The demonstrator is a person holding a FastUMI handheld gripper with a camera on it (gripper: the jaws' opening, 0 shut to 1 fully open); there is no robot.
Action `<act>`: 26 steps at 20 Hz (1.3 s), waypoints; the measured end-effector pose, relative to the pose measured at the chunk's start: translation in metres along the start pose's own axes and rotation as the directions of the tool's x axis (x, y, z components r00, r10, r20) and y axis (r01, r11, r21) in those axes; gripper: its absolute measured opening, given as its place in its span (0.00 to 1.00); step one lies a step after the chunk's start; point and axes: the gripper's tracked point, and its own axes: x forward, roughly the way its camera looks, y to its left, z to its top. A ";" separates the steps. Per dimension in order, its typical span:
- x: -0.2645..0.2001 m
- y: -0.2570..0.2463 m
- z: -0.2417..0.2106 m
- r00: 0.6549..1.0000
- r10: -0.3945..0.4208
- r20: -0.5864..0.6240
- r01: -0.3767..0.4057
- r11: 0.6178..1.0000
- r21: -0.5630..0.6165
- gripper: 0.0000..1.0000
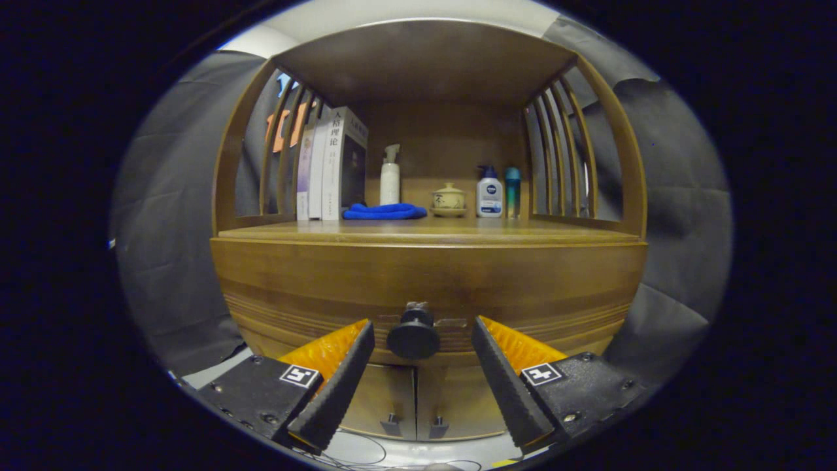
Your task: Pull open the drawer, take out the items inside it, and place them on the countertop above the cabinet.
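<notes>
Wooden drawer point(428, 281) front shut before us, our gripper point(422, 333) spread wide, round knob point(413, 335) centred between the fingertips, neither finger touching it, countertop point(431, 232) above.

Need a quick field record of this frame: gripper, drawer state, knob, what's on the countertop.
gripper: open, fingers either side of the knob, not touching it
knob: dark round knob, between the fingers, on the drawer front
drawer: closed, contents hidden
countertop: books at one end, blue cloth, spray bottle, lidded cup on saucer, lotion bottle, teal bottle
lower doors: shut, below the drawer
task stage: drawer not yet pulled
</notes>
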 end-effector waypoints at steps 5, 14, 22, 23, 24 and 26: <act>0.017 0.006 -0.003 1.000 0.001 -0.017 -0.001 1.000 0.008 0.85; 0.020 0.007 -0.005 0.997 -0.051 -0.052 0.053 0.998 0.031 0.42; -0.010 0.008 -0.012 0.996 -0.037 -0.076 0.039 0.999 0.023 0.37; -0.018 0.008 -0.013 0.996 -0.035 -0.076 0.037 0.999 0.024 0.37; -0.024 0.008 -0.015 0.997 -0.033 -0.076 0.035 0.999 0.024 0.37; -0.040 0.008 -0.018 0.997 -0.030 -0.076 0.031 0.999 0.023 0.37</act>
